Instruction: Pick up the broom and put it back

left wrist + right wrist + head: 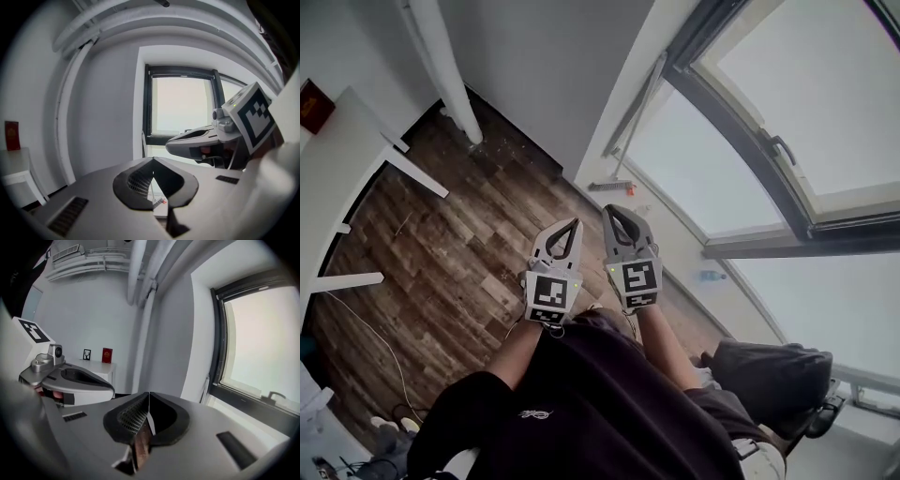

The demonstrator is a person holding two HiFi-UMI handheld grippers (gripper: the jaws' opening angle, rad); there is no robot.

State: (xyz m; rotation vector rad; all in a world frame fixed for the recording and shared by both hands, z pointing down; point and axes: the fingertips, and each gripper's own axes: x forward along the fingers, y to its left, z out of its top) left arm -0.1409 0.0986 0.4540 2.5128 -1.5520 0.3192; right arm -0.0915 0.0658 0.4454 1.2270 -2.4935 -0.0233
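The broom (635, 122) leans against the white wall beside the window. Its pale handle runs up to the frame, and its head (610, 186), with an orange bit, rests on the wood floor. Both grippers are held side by side in front of the person's body, pointing toward it and well short of it. My left gripper (576, 223) is shut with nothing in it. My right gripper (610, 209) is also shut and empty. In the left gripper view the broom's head (159, 202) shows in the gap below the closed tips.
A white table (347, 159) with a red booklet (314, 103) stands at the left. A white pipe (450, 66) runs down to the floor near the wall corner. A small bottle (710, 276) lies by the window sill, and a dark bag (769, 375) sits at the lower right.
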